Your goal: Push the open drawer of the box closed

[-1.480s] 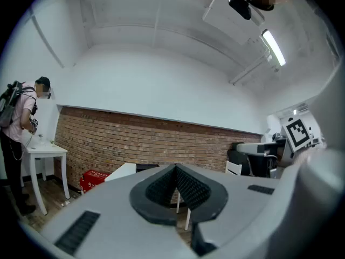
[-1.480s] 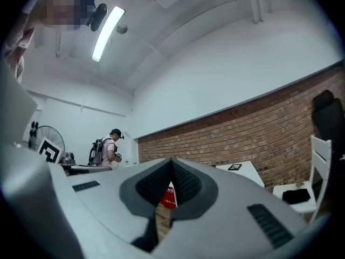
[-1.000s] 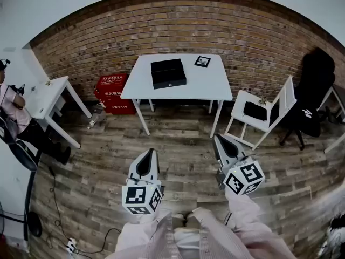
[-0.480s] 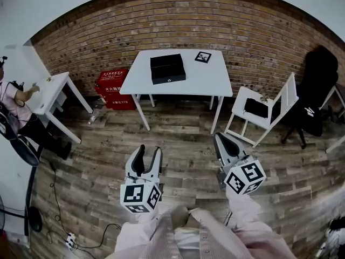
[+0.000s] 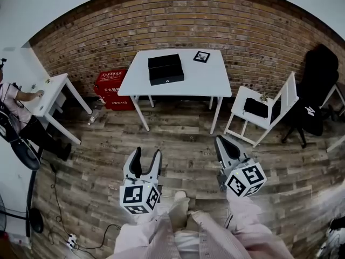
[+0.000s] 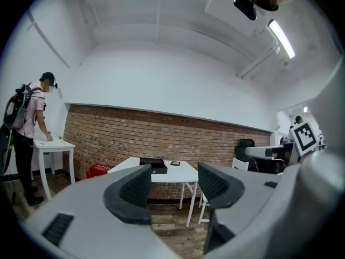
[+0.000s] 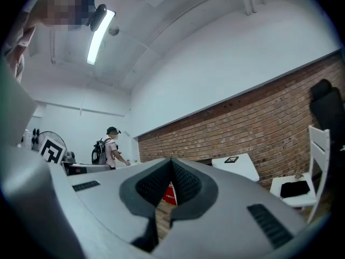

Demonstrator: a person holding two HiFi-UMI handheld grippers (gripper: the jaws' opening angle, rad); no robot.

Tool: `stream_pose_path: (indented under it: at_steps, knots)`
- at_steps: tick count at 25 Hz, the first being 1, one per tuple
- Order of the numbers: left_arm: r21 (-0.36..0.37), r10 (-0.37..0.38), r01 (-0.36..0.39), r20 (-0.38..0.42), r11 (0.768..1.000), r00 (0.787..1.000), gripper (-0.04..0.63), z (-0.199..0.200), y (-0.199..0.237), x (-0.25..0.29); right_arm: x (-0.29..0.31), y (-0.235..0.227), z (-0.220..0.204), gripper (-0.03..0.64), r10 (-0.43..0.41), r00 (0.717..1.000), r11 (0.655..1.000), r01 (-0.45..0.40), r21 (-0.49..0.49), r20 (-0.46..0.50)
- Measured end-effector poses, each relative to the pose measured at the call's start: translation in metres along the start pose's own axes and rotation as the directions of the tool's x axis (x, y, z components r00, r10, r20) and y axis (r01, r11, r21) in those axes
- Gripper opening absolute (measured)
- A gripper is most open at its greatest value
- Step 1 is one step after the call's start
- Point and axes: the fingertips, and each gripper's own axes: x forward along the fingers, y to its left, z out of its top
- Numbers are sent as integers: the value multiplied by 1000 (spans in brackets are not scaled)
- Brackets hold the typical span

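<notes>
A black box [image 5: 166, 69] sits on the white table [image 5: 210, 82] by the brick wall, its front with a small pull facing me; from here I cannot tell how far the drawer stands out. The left gripper view shows the box [image 6: 153, 165] small and distant on that table [image 6: 180, 172]. My left gripper [image 5: 144, 158] hangs over the wooden floor well short of the table, its jaws opening with nothing between them [image 6: 173, 185]. My right gripper [image 5: 226, 146] is beside it, also far from the box, shut and empty [image 7: 171, 185].
A marker card [image 5: 201, 56] lies on the table behind the box. A red crate [image 5: 112, 90] stands at the wall left of the table. White folding chair [image 5: 264, 112] and black office chair [image 5: 315, 90] are at right. A person [image 5: 13, 112] works at a small white table [image 5: 51, 93] at left.
The left gripper's jaws have gone from shut to wide apart. Both grippers stay over the floor in nearly the same place; the right one stays shut.
</notes>
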Motion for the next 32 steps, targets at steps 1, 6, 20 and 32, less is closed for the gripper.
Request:
stream_pose_path:
  at_steps: [1,6,20,32]
  knots:
    - [-1,0,0,-6,1000,1000,262,-2,0,2,1,-2,-2,3,0,1000,1000,0,2,-2]
    - [-18,3,-4,-26,1000,1000,256,-12,5,20,16,-15,-10,3,1,1000,1000,-1,13,-18]
    - [-39,7,-8,-46,999,999,250,-16,48,128,121,-64,-23,3,16,998,1000,-17,-6,-54]
    - [-46,-25,22,-58,999,998,249,0,81,229,212,-103,-20,3,-5,997,1000,4,-18,-73]
